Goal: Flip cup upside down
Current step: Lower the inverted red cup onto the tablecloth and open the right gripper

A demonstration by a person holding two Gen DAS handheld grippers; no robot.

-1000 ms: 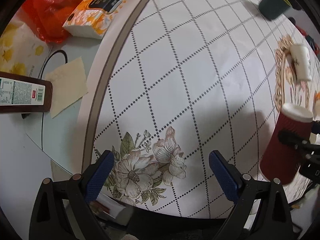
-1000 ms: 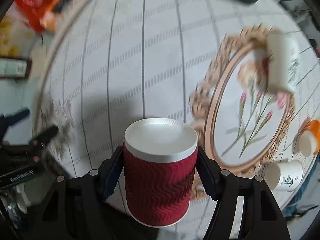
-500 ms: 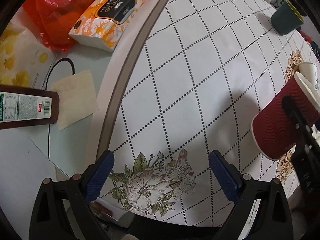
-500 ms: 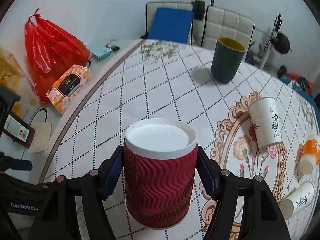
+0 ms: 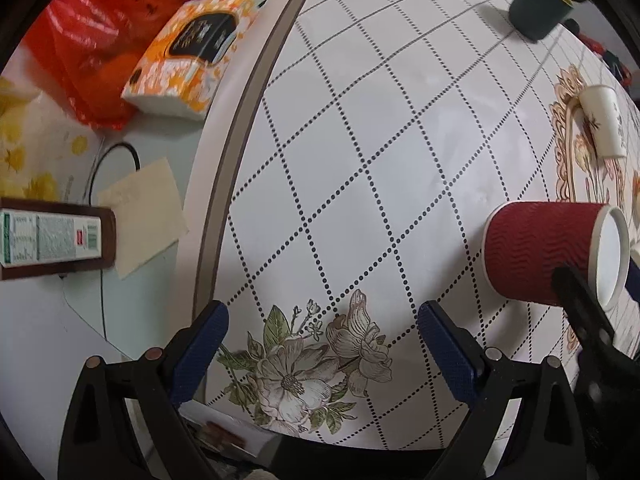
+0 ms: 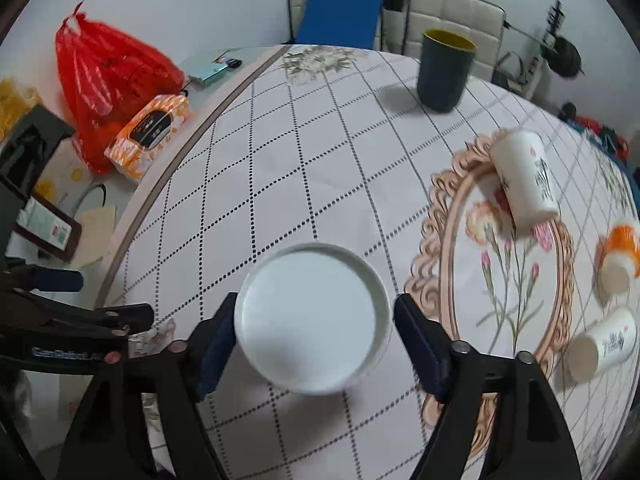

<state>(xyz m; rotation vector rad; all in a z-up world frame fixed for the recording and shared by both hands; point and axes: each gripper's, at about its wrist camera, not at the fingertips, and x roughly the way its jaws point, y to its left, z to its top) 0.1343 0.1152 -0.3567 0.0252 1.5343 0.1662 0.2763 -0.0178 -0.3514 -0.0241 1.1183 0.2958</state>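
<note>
A dark red ribbed paper cup (image 5: 544,254) with a white base lies on its side in the air, seen from the left wrist view at the right. In the right wrist view only its round white base (image 6: 314,318) faces the camera, between the blue pads. My right gripper (image 6: 314,332) has the cup between its jaws; the left pad touches the cup, and a small gap shows at the right pad. My left gripper (image 5: 320,344) is open and empty above a printed flower near the table's front edge.
A dark green cup (image 6: 444,70) stands upright at the back. White paper cups (image 6: 524,174) (image 6: 602,344) and an orange one (image 6: 618,258) lie on their sides at the right. A red bag (image 6: 108,80), tissue pack (image 6: 148,136) and a box (image 5: 52,238) lie left of the tablecloth.
The right gripper has tipped the red cup from upright to lying on its side, base toward the camera, and lowered it toward the table. The left gripper has stayed open, barely moving.
</note>
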